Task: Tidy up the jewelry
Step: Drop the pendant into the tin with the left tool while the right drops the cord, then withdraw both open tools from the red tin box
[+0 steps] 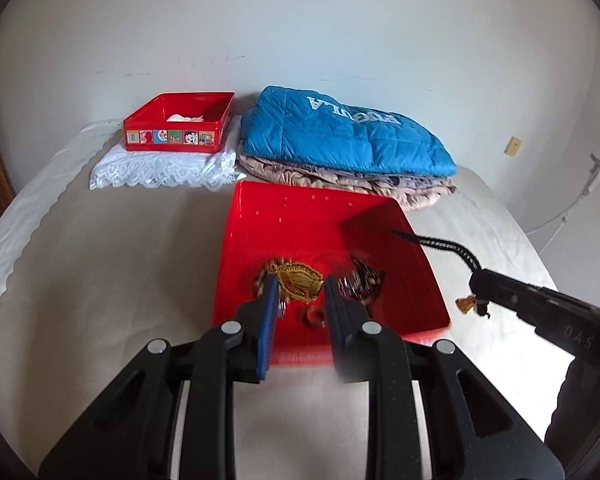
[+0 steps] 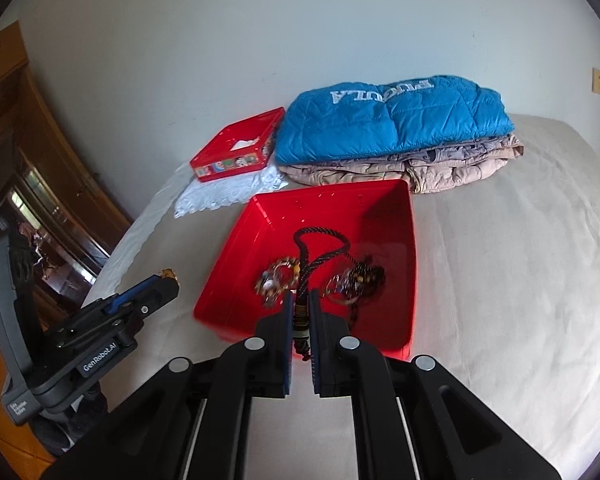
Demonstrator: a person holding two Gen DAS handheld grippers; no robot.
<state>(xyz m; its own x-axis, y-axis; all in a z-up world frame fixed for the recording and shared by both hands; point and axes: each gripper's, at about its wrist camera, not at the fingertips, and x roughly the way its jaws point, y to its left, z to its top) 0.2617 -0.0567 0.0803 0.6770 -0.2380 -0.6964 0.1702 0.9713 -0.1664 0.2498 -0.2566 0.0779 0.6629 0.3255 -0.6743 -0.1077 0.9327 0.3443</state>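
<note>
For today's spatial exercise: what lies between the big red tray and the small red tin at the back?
White lace cloth under the tin, then bare sheet up to the tray; left wrist view shows it best.

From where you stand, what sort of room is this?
Most likely a bedroom: a sheeted bed against a plain wall, folded quilts stacked on it, and a wooden wardrobe beside it.

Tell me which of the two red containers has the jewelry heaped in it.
The plain red tray nearest the tools, on the bare sheet. The other, the red tin with cartoon stickers, sits farther back on white lace.
</note>
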